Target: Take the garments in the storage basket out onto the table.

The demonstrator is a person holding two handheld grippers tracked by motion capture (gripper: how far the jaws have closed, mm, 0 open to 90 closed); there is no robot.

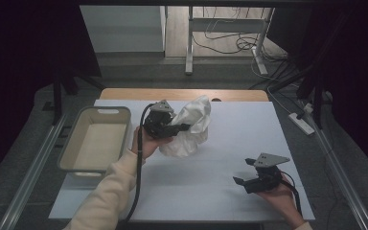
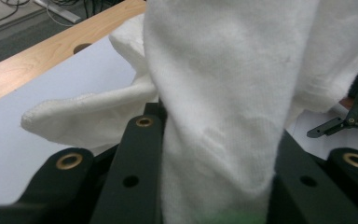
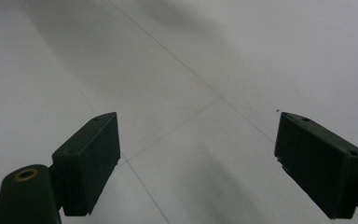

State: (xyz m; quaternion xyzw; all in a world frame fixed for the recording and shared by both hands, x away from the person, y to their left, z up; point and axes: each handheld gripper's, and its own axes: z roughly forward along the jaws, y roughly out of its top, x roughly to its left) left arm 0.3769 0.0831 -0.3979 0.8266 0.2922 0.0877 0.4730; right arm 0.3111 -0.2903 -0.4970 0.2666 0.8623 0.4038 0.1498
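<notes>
Clamping a white cloth (image 1: 190,125), the left claw (image 1: 181,127) hangs beside an empty bin (image 1: 95,142); right claw (image 1: 240,182) apart.

A: Left gripper (image 1: 181,127), black two-jaw with grey three-cornered top plate: raised over the middle of the table, jaws pointing right, clamped on a white crumpled cloth (image 2: 223,116). Cream-sleeved forearm enters from the bottom.

B: Right gripper (image 1: 242,176)?

A: Low at the near right, held from beneath by a bare hand (image 1: 279,191), jaws pointing left, spread wide, nothing between.
</notes>
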